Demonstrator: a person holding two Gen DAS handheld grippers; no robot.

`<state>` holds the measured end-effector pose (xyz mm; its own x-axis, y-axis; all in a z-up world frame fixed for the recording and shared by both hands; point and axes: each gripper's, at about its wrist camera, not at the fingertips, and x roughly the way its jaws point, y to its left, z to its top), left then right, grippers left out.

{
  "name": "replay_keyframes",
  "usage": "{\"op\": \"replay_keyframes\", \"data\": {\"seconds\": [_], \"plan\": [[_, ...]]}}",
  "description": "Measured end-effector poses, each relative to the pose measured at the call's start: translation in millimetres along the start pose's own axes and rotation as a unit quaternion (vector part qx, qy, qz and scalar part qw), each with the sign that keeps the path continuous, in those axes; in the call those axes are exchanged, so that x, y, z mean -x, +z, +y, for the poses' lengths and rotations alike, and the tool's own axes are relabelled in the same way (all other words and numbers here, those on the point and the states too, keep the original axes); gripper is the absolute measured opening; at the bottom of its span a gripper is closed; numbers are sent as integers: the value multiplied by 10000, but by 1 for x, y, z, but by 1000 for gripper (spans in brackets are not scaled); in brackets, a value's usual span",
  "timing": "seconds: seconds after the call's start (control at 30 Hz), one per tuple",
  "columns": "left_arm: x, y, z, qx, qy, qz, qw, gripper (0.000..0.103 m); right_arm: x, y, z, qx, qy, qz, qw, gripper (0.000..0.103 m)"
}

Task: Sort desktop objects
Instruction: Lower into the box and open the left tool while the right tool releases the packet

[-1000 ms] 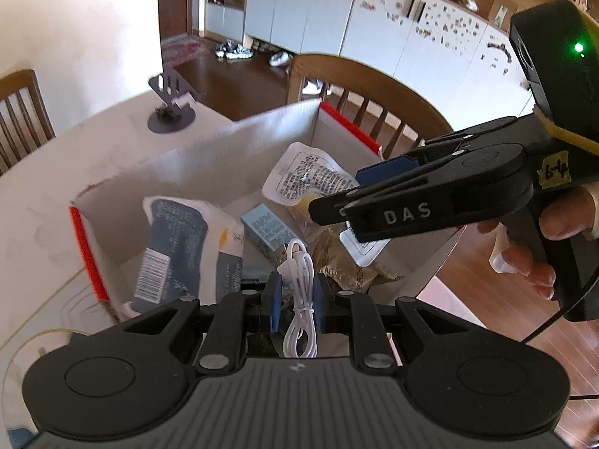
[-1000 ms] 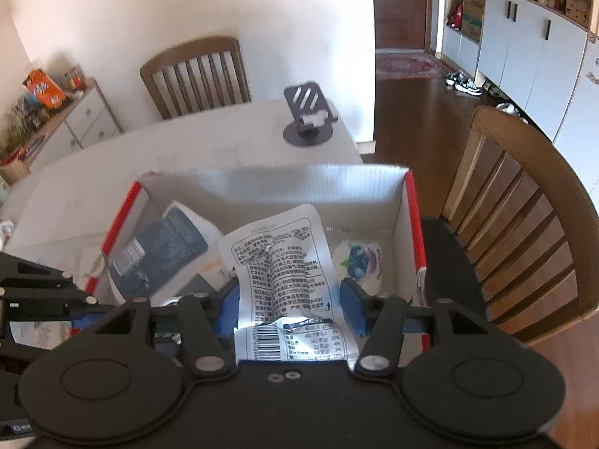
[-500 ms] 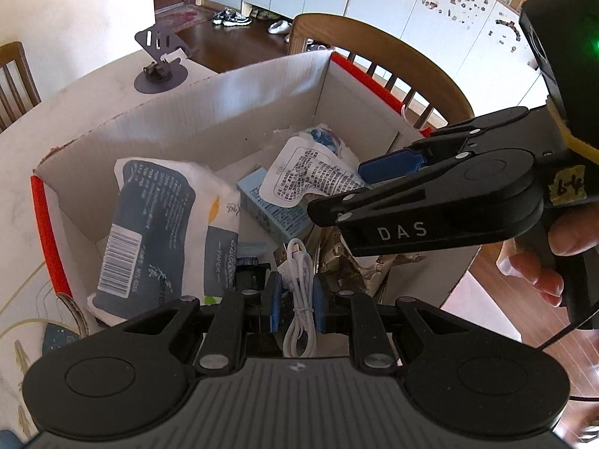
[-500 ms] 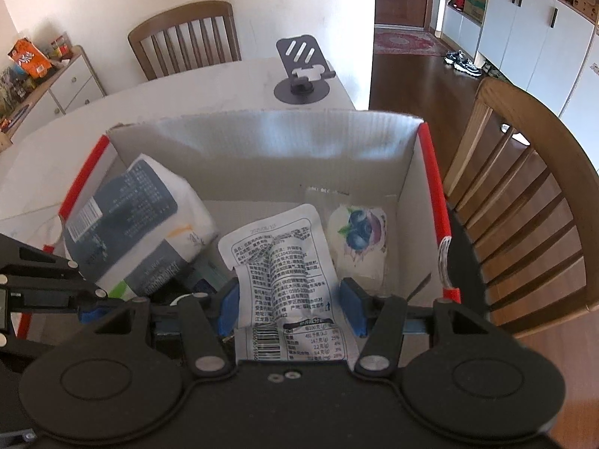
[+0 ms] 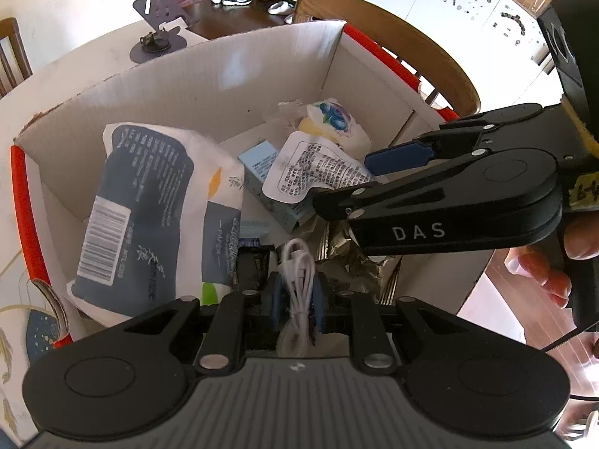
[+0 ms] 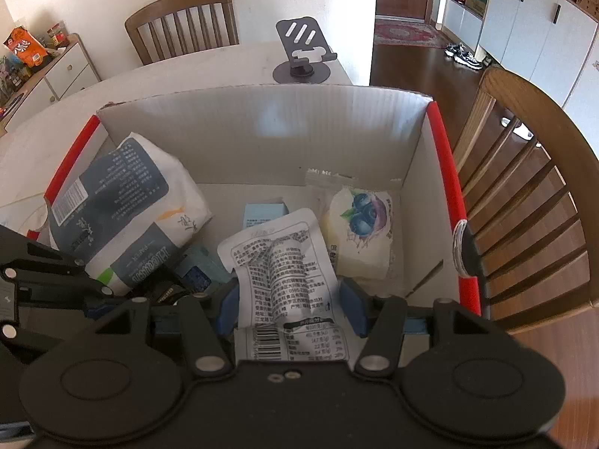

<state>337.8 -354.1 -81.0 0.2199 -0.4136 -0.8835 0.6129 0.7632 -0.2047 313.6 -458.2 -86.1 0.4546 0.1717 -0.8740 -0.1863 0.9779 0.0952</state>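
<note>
My left gripper is shut on a coiled white cable and hangs over the near side of a white cardboard box with red edges. My right gripper is shut on a white printed snack packet, held low inside the same box. In the left wrist view the right gripper comes in from the right with that packet. Inside lie a blue-and-white paper pack, a small light blue carton and a blueberry pastry.
A grey phone stand sits on the table behind the box. Wooden chairs stand at the far side and at the right of the table. Crumpled gold wrapping lies in the box under the right gripper.
Both grippers have sunk toward the box with their loads still gripped. The box and its contents now fill more of both views.
</note>
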Motion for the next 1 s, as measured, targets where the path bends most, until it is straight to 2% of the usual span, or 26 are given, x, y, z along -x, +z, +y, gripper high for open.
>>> {"op": "replay_keyframes", "data": {"seconds": [0.5, 1.0], "plan": [[16, 2, 0, 108, -109, -116, 9998, 17, 12, 1, 2, -15, 139, -115, 9998, 62], [65, -18, -1, 327, -117, -639, 9974, 17, 65, -14, 3, 89, 387, -490, 9980, 62]]}}
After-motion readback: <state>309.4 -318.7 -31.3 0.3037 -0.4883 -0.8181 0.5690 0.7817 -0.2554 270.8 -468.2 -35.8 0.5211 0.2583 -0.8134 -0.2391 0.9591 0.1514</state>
